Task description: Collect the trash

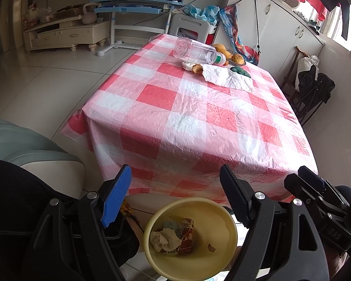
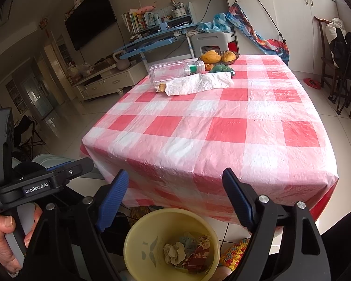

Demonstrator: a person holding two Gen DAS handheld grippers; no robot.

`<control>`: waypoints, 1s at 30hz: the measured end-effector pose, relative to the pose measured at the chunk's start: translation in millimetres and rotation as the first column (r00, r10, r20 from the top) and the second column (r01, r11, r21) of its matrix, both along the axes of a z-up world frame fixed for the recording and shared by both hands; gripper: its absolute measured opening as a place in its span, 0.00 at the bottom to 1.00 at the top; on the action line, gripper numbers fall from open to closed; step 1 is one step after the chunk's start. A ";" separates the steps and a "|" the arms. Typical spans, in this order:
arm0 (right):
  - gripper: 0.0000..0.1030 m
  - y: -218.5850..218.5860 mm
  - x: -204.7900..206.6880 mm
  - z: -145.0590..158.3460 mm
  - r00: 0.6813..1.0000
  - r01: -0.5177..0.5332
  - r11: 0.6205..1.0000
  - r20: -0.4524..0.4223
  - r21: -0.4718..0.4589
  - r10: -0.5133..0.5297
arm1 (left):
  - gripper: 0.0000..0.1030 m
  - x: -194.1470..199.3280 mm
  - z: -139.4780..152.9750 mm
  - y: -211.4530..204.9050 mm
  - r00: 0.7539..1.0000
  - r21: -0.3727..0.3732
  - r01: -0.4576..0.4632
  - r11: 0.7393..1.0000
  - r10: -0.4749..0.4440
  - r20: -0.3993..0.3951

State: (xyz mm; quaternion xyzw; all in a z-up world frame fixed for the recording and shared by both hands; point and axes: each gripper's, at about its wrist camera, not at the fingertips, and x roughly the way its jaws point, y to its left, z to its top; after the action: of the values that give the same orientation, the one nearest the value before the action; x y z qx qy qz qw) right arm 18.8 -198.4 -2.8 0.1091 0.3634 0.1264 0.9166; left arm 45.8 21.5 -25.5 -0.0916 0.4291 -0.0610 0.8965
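Both grippers are held over the yellow bin (image 1: 189, 236), which stands on the floor directly below them, at the near edge of the bench (image 1: 199, 121). The left gripper (image 1: 175, 194) is spread wide with nothing between its jaws; the right gripper (image 2: 175, 199) is likewise wide and empty. Crumpled paper and a red wrapper (image 2: 199, 257) are seen lying in the bottom of the bin.

The step in hand is judged to be the pause between a drop and the next fetch. The remaining trash is found well ahead of both grippers, at the far end of the bench: a clear plastic bottle (image 2: 175, 70) lying on its side, a crumpled white paper (image 2: 199, 84) just in front of it, and a small scrap (image 2: 161, 87) at the paper's left end. A bowl of fruit (image 2: 220, 57) behind these is probably not meant to be collected.

A long forward reach would be called for next, with one gripper lowered over the paper or the bottle and closed across its narrow side.
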 end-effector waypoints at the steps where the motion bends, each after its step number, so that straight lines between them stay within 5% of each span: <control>1: 0.77 -0.4 0.0 0.3 1.000 0.000 1.000 0.001 0.001 0.000 | 0.72 1.5 0.5 0.3 1.000 0.001 -0.001 1.000 0.001 0.002; 14: 0.77 -6.0 35.4 20.4 1.000 -0.006 1.000 -0.003 0.023 0.006 | 0.72 22.1 10.6 18.4 0.998 -0.046 -0.063 0.997 0.064 0.021; 30: 0.77 26.9 178.9 27.1 0.991 -0.132 0.972 -0.010 -0.196 0.132 | 0.72 82.9 15.9 18.2 0.995 -0.077 -0.100 0.992 0.101 0.009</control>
State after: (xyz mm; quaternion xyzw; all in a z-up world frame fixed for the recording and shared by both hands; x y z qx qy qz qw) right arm 197.7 -171.5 24.3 -0.0063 0.3789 0.1508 0.9130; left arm 128.7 39.7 -9.6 -0.1469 0.4155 -0.0330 0.8970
